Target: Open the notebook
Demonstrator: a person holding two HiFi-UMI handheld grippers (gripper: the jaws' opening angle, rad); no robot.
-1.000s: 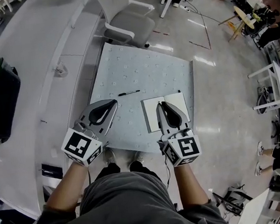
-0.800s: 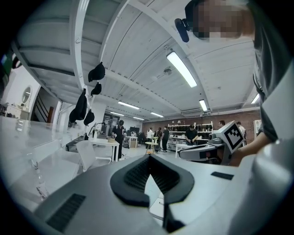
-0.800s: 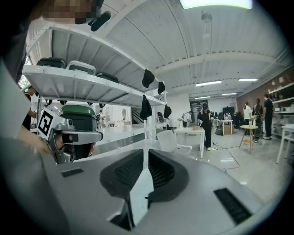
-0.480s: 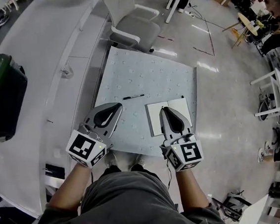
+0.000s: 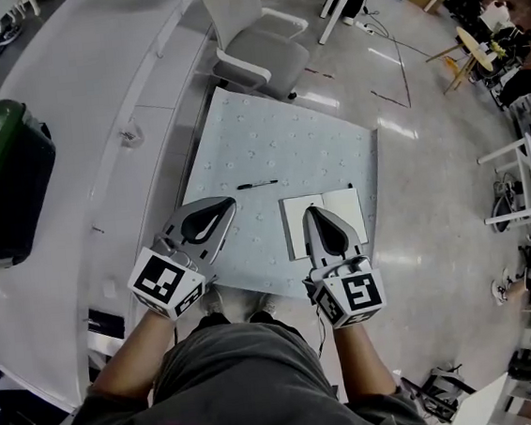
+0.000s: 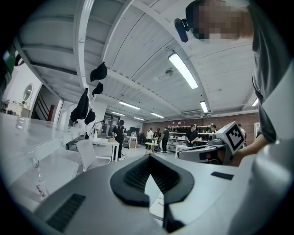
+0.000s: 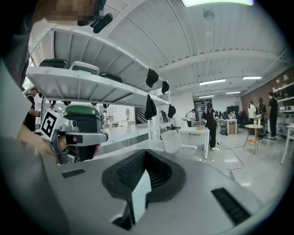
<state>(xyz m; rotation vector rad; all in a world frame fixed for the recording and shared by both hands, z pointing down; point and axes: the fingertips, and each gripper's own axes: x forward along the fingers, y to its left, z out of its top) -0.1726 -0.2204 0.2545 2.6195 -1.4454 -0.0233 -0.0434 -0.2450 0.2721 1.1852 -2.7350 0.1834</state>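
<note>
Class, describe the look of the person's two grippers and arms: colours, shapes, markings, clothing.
The left gripper and right gripper are pale grey wedge-shaped shells with black ribbed jaw pads. Each ends in a white cube with black square markers. The person wears a dark grey short-sleeved top. The right jaws are closing on a white sheet.

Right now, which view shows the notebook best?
Head view: notebook lies flat, partly under the right gripper. Right gripper view shows only a white page edge between its closing jaws; left gripper view, nothing clear.
</note>
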